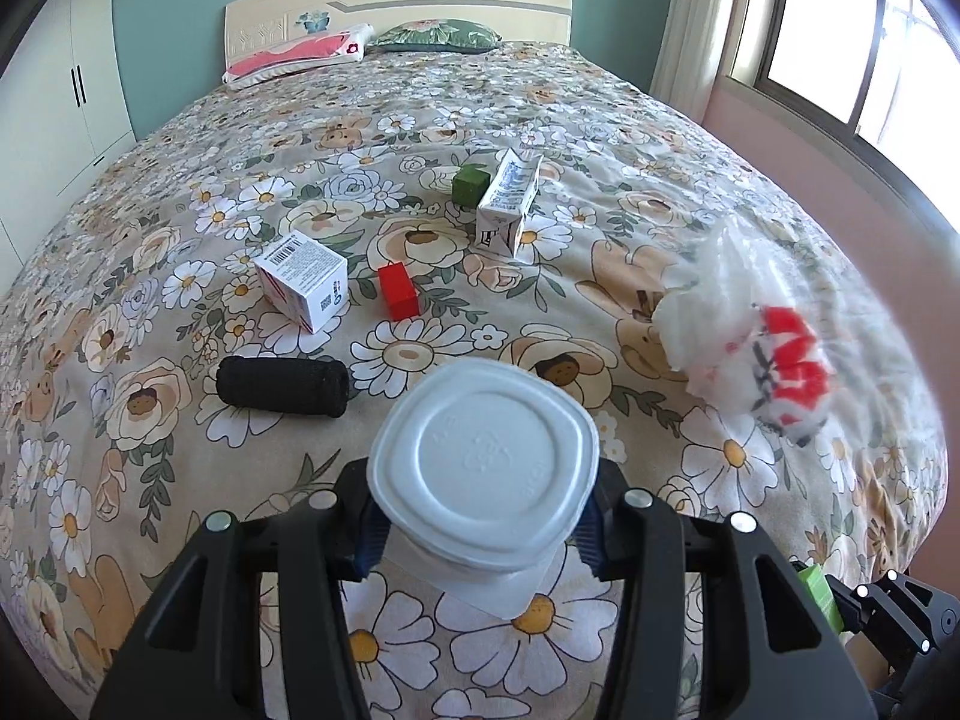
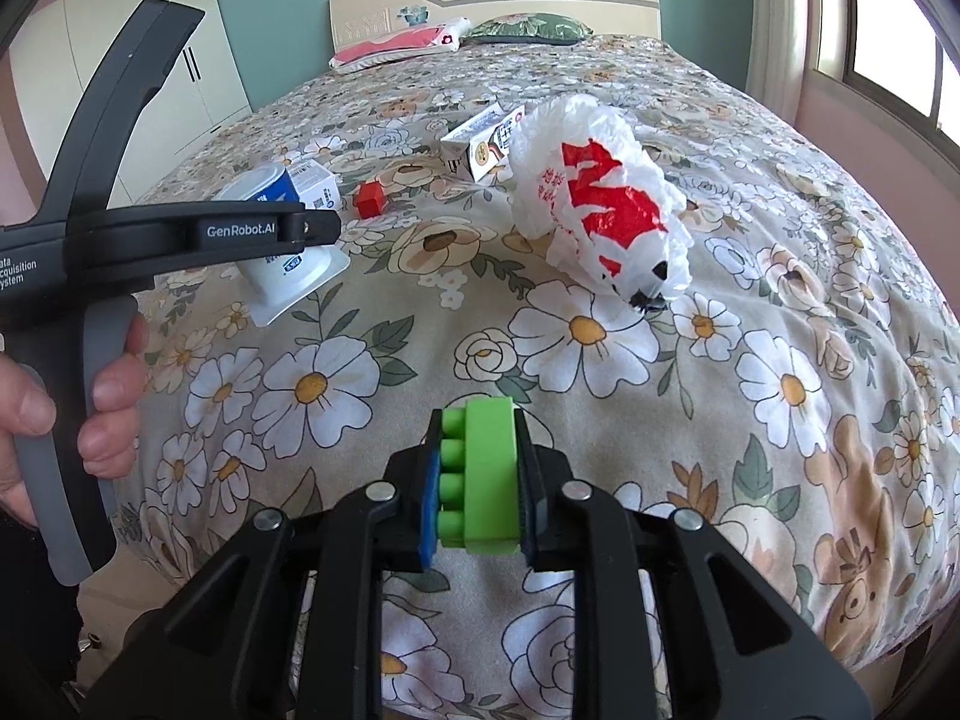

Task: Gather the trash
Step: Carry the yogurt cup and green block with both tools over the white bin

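Observation:
My left gripper is shut on a white plastic yogurt cup, held upside down above the flowered bedspread; the same yogurt cup shows in the right wrist view, clamped in the left gripper. My right gripper is shut on a green toy brick, studs facing left. A crumpled white and red plastic bag lies ahead of it on the bed, also seen as the bag at the right. A milk carton stands farther back.
On the bed lie a white box, a red block, a green block and a black roll. Pillows rest by the headboard. A hand holds the left tool. A window is at the right.

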A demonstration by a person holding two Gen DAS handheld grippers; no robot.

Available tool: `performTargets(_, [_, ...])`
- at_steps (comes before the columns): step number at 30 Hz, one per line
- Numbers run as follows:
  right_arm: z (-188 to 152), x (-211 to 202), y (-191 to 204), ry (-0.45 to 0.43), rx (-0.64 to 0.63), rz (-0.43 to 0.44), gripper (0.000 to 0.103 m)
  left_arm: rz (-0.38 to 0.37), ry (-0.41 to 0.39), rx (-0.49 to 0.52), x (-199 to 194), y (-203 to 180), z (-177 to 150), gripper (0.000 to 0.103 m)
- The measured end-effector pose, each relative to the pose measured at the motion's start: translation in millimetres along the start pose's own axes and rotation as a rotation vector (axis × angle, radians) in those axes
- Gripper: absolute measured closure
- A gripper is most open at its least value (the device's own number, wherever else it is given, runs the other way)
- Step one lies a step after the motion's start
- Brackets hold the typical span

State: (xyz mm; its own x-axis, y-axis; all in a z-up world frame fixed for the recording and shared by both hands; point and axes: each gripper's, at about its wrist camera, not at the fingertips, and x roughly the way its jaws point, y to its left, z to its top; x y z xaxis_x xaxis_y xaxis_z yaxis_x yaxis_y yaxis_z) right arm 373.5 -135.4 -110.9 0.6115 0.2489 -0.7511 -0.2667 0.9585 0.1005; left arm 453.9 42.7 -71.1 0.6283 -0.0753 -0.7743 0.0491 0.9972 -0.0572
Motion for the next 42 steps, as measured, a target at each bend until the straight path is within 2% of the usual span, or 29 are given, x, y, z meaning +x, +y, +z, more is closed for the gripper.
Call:
performTargets(11, [4, -96, 18, -0.132, -0.079, -0.004, 0.081, 0.038, -0.112, 0.013, -106, -9, -16, 0.052])
performTargets(18, [-5, -161, 29, -0.213, -0.126, 0.004, 0.081, 0.059, -0.173, 0.023, -173, -14, -45, 0.052])
performTargets(24, [-27, -202, 36, -0.243, -0.159, 0.011, 0.081, 0.078, -0.205, 0.041, -219, -21, -81, 0.052])
performTargets(34, [-72, -242, 49, -0.249, -0.201, 0.033, 0.081, 0.110, -0.206, 0.067, -259, -28, -143, 0.052])
performTargets(42, [-109, -238, 56, -0.199, -0.214, 0.044, 0.081, 0.124, -0.158, 0.079, -254, -28, -188, 0.052])
